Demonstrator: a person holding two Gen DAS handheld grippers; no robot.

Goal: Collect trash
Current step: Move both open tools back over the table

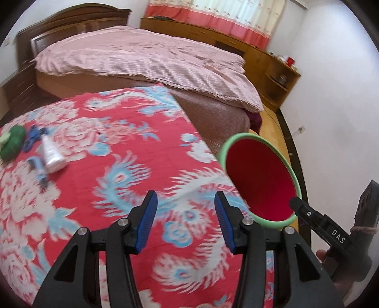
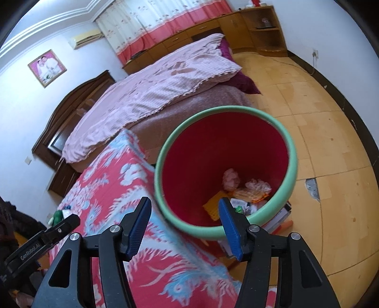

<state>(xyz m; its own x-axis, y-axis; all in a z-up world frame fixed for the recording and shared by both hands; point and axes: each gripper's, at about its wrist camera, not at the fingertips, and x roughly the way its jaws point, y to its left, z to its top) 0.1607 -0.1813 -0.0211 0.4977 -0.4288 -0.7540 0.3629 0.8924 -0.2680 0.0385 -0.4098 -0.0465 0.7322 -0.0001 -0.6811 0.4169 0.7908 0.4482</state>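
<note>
1. The left gripper (image 1: 186, 210) hangs above a red cloth printed with white and light-blue flowers and feathers (image 1: 123, 180); its blue-padded fingers (image 1: 148, 221) stand apart with nothing between them.
2. The right gripper (image 2: 184, 216) is over the same patterned cloth (image 2: 113, 187), at the near rim of a round bin with a red inside and a pale green rim (image 2: 227, 165). Its fingers (image 2: 229, 225) are also apart and grip nothing; the right one shows in front of the bin's rim, and whether it touches the rim cannot be told.
3. The bin stands just beside the edge of the patterned cloth, over a yellow-tan tiled floor (image 2: 319, 132). In the left wrist view the same bin (image 1: 260, 177) shows at the right, with the other gripper's black body close under its rim.
4. Trash lies at the bottom of the bin: a pinkish crumpled wad (image 2: 231, 178), a clear crinkled wrapper (image 2: 257, 186), a yellow ribbed piece (image 2: 214, 206) and smaller scraps too mixed to tell apart.
5. Still on the cloth, far to the left in the left wrist view, lie a white tube (image 1: 51, 154), a round green thing (image 1: 13, 142) and blurred blue bits (image 1: 35, 137), close together and well apart from the bin.
6. Behind the cloth is a bed under a pink striped cover (image 1: 146, 59), with a dark wooden headboard (image 1: 71, 21).
</note>
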